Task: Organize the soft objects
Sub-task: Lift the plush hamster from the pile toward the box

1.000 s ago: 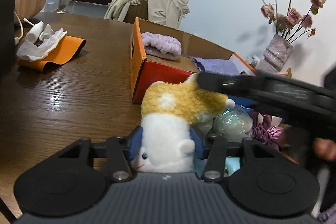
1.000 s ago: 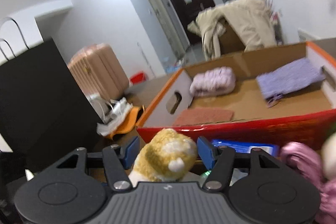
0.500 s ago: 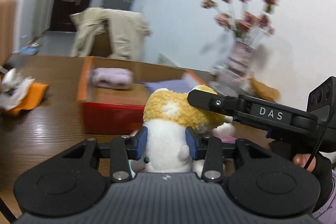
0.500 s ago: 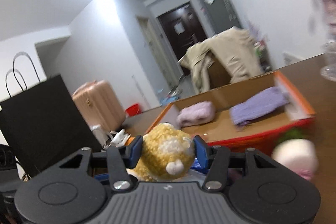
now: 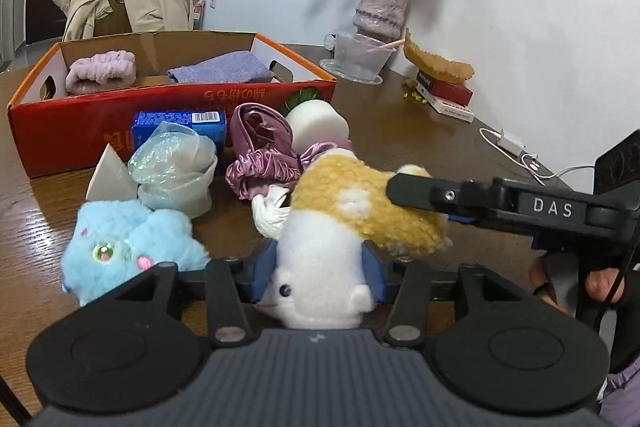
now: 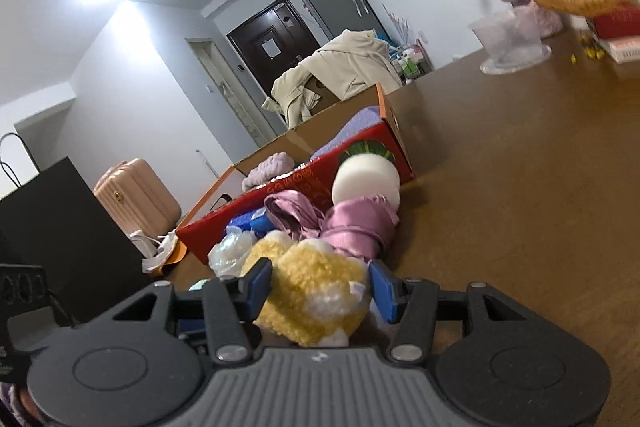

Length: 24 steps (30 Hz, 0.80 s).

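A yellow-and-white plush toy is held by both grippers above the table. My left gripper is shut on its white lower body. My right gripper is shut on its yellow upper part; the right gripper's body also shows in the left wrist view. An open red cardboard box behind holds a pink rolled cloth and a purple cloth. A blue plush, a pink satin item, a white sponge and an iridescent bag lie in front of the box.
A blue packet leans against the box. A vase of dried roses, a clear bowl, books and a white charger with its cable are at the far right. A black bag stands at the left.
Both grippers have swung right and come down with the plush between them. The box now lies farther back, and the loose soft items on the table have come into view.
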### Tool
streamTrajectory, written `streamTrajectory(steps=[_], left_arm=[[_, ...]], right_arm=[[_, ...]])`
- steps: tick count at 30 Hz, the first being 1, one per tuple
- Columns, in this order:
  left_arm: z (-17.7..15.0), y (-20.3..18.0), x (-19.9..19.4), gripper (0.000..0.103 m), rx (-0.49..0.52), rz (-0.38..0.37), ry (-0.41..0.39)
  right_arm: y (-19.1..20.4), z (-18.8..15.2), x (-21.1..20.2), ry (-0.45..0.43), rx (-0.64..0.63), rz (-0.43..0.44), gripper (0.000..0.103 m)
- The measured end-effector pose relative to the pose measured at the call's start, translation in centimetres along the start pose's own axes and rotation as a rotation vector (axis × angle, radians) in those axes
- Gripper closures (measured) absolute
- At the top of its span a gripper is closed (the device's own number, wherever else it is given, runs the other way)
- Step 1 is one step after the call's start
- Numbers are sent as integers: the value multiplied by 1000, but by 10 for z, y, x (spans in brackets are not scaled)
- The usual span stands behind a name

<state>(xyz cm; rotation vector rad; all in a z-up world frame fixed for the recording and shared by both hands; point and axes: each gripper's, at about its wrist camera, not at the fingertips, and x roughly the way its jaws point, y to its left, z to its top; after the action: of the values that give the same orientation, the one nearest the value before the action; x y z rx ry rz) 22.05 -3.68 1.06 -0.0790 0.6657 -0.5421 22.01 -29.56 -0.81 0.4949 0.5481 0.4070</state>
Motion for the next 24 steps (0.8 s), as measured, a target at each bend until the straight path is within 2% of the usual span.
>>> streamTrajectory(steps=[3, 5, 7, 9, 13, 15, 16, 20, 23, 24], left_arm=[[1, -5, -6, 52, 22, 7, -7], [-1, -5, -13, 40, 23, -1, -6], [-4, -7, -14, 35, 25, -29, 10], [-8, -10, -11, 35, 30, -28, 26], [-9, 3, -7, 44, -18, 31, 26], [-4, 16, -13, 45, -70, 120, -18], [-2, 22, -15, 47, -99, 148, -36], [4, 34, -18, 47, -172, 128, -61], [6, 35, -14, 44, -165, 156, -59], [6, 37, -12, 44, -173, 159, -56]], right_arm=[[3, 3, -6, -24, -57, -26, 49], [9, 7, -6, -41, -118, -36, 49], [11, 9, -6, -46, -145, -17, 49], [11, 7, -6, -43, -160, -9, 51], [20, -2, -10, -6, -220, -19, 64], [27, -5, -14, 40, -237, 11, 77], [30, -9, -15, 68, -242, 40, 79], [56, -29, -8, 167, -326, 136, 80], [58, -27, -5, 143, -315, 100, 79], [56, -24, -6, 125, -304, 78, 73]])
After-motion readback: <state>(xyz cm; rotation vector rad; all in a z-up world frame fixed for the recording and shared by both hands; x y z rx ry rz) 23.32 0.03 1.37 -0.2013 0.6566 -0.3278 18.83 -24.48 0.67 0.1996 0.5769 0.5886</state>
